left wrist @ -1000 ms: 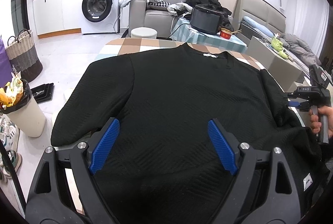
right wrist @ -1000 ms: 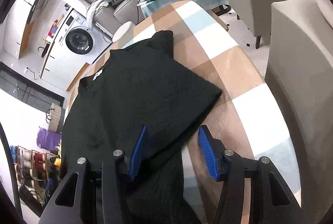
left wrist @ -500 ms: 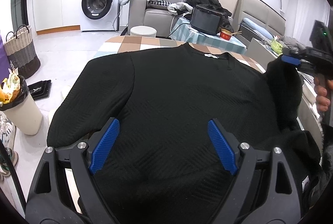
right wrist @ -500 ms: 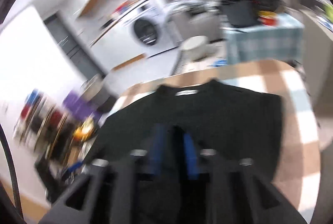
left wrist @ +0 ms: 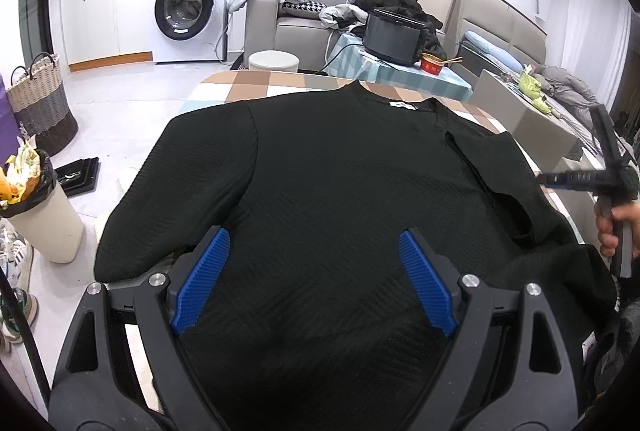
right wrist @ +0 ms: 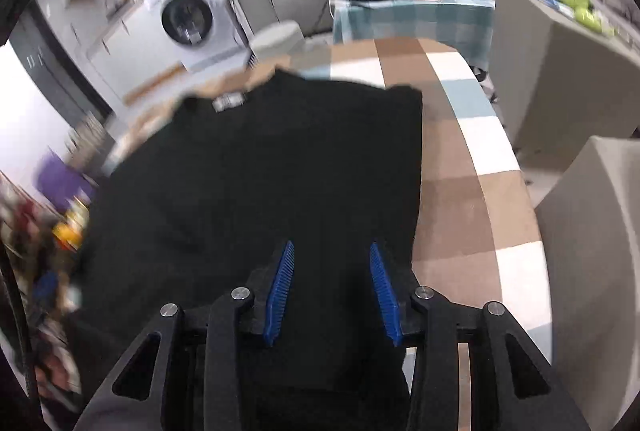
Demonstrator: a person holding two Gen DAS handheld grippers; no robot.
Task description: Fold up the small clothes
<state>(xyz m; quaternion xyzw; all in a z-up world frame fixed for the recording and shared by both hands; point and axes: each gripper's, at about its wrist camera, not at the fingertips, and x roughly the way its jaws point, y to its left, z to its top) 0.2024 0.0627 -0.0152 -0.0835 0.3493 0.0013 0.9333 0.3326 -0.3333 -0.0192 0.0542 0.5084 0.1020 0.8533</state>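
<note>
Left wrist view: a black sweater [left wrist: 332,191] lies spread flat on the checked bench [left wrist: 256,87], its collar pointing away from the camera toward the washing machine [left wrist: 188,19]. The sleeve on the camera's left hangs over the bench edge, on the side of the bin [left wrist: 40,207]. On the other side, the sleeve is folded inward and lies on the sweater's body. The left tool [left wrist: 312,283] sits above the sweater's lower part with its blue fingers [left wrist: 200,283] spread wide apart and nothing between them. The right tool [left wrist: 560,178] is seen just beyond the sweater's folded side, gripped in a hand [left wrist: 616,227]; from here I cannot tell how its fingers stand.

Right wrist view: this picture is blurred toward its left. The sweater [right wrist: 280,175] covers most of the bench [right wrist: 472,159], with a straight folded edge running along its right side and bare checked cloth beyond it. The right tool [right wrist: 330,291] is over the sweater's near part, beside that folded edge; its blue fingers [right wrist: 280,291] are parted, with black fabric seen in the gap but not pinched.
</note>
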